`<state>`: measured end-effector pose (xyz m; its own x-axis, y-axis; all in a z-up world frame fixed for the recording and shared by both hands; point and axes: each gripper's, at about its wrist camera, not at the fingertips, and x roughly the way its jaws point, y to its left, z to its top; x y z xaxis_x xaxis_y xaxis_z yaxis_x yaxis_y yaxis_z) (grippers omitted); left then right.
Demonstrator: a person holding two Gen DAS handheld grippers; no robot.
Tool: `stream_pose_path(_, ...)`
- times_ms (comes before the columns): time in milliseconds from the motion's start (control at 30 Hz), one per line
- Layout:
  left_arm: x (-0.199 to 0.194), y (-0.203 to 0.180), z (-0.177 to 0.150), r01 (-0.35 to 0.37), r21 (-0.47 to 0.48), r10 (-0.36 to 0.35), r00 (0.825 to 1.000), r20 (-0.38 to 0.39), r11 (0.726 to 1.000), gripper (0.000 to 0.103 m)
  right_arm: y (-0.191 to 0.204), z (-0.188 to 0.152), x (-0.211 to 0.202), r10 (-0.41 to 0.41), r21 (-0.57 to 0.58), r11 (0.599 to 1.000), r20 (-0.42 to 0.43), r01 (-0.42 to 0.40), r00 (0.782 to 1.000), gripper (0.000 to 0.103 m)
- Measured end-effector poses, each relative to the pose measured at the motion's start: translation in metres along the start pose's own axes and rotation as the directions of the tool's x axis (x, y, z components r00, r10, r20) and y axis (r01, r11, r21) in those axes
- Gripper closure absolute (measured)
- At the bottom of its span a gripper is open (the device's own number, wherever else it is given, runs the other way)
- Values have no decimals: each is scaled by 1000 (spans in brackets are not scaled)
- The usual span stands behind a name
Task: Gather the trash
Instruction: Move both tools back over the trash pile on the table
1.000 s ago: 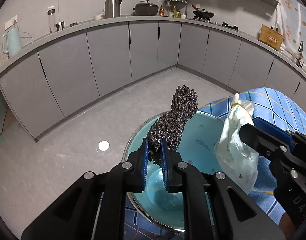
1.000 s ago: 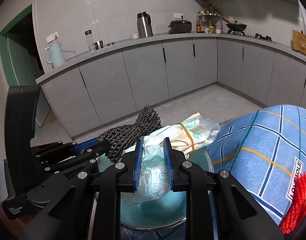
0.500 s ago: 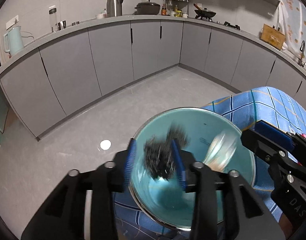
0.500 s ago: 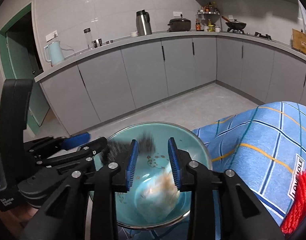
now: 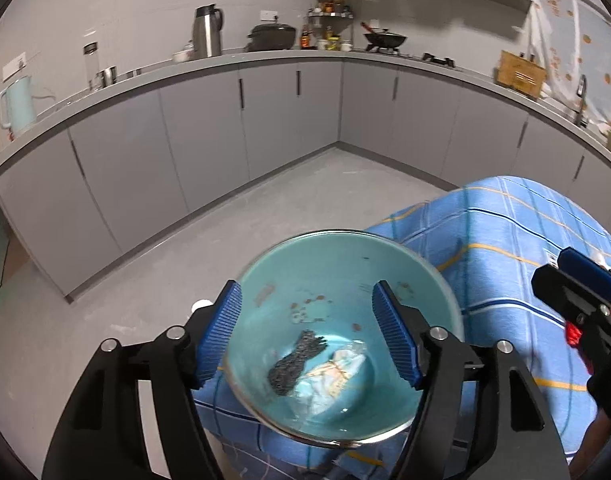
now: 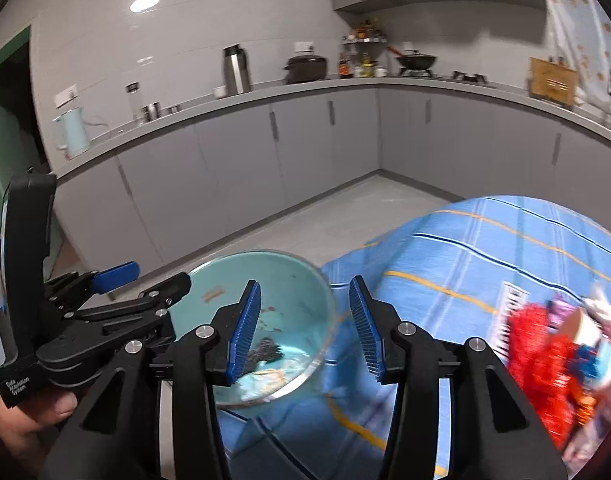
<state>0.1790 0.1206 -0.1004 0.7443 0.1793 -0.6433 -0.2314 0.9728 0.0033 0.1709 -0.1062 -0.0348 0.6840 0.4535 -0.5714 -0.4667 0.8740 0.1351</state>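
Low in the middle of the left wrist view, the left gripper [image 5: 307,336] has its blue ribbed pads spread wide and still parting, with nothing pinched between them; they frame a teal bowl [image 5: 405,276] that sits at the corner of a blue checked tablecloth [image 5: 505,248]. At the bottom of the bowl, lower centre of the frame, lie a dark mesh scrap [image 5: 295,364] and, touching it on its right, a crumpled clear plastic wrapper [image 5: 333,372]; brown specks dot the bowl's inner wall above them. At the right edge of the frame the right gripper [image 5: 577,292] reaches in over the cloth, seen from the side, so its gap cannot be judged from here. Grey cabinets [image 5: 209,132] run along the upper half, with a steel thermos [image 5: 206,31] on the counter at upper centre and a pale kettle [image 5: 17,100] at upper left. Across the bottom of the right wrist view, the right gripper [image 6: 305,330] also stands released, its pads moving apart and empty, the left pad over the bowl [image 6: 289,280] and the right pad over the tablecloth [image 6: 485,248]. The mesh scrap [image 6: 267,350] and the wrapper [image 6: 265,376] show inside the bowl, partly hidden behind the left pad. At lower left the left gripper [image 6: 145,284] hangs by the bowl's rim, a person's hand [image 6: 29,420] around its handle. At lower right a blurred heap of red netting [image 6: 545,348] and other coloured scraps lies on the cloth, well apart from the bowl.
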Motion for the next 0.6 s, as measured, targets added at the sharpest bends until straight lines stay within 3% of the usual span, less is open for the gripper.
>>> stream_pose_path(367, -17, -62, -10, 111, 85, -111, 994, -4, 990, 21, -62, -22, -54, -165, 97, 982, 17, 163, 986, 52)
stream_pose_path(600, -23, -119, -23, 200, 172, -197, 980, -35, 964, 20, -103, -46, -95, -298, 167, 942, 14, 291, 955, 51)
